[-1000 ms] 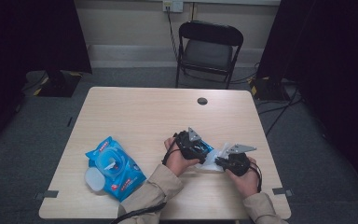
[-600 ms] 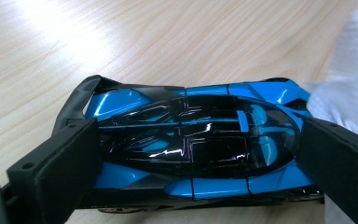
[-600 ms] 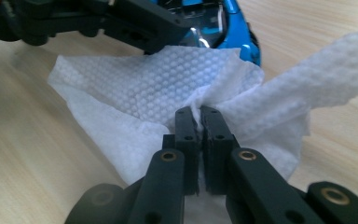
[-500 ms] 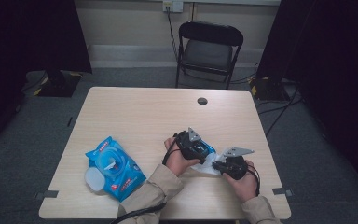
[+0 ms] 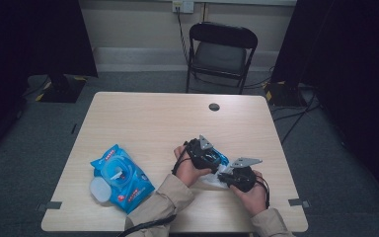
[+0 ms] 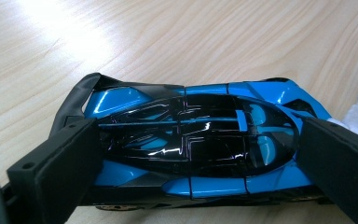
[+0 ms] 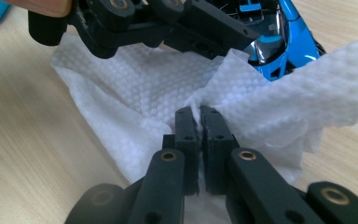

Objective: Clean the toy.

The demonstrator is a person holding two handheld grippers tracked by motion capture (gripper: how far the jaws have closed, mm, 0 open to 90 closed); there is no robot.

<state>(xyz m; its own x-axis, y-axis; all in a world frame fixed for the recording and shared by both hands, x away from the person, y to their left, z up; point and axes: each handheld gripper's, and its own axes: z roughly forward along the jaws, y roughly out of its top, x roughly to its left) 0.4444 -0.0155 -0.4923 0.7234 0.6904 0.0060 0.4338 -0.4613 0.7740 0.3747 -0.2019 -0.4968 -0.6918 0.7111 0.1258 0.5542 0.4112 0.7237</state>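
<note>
A blue and black toy car (image 6: 196,140) lies on the table, clamped lengthwise by my left gripper (image 6: 198,135), whose black pads (image 6: 60,163) press on its nose and tail. From the high view the car (image 5: 221,157) shows as a blue patch in the left gripper (image 5: 216,158). My right gripper (image 7: 199,116) is shut on a fold of a white embossed wipe (image 7: 149,88) that is spread on the table right beside the car (image 7: 279,42). Seen from above, the right gripper (image 5: 225,174) sits just right of the left one, over the wipe (image 5: 211,179).
A blue pack of wipes (image 5: 121,177) with its white lid (image 5: 100,188) flipped open lies at the front left of the wooden table (image 5: 153,118). A dark cable hole (image 5: 214,106) is near the far edge. A black folding chair (image 5: 222,49) stands behind the table.
The right gripper with the wipe has edged slightly left toward the car. The left gripper and the car have stayed put.
</note>
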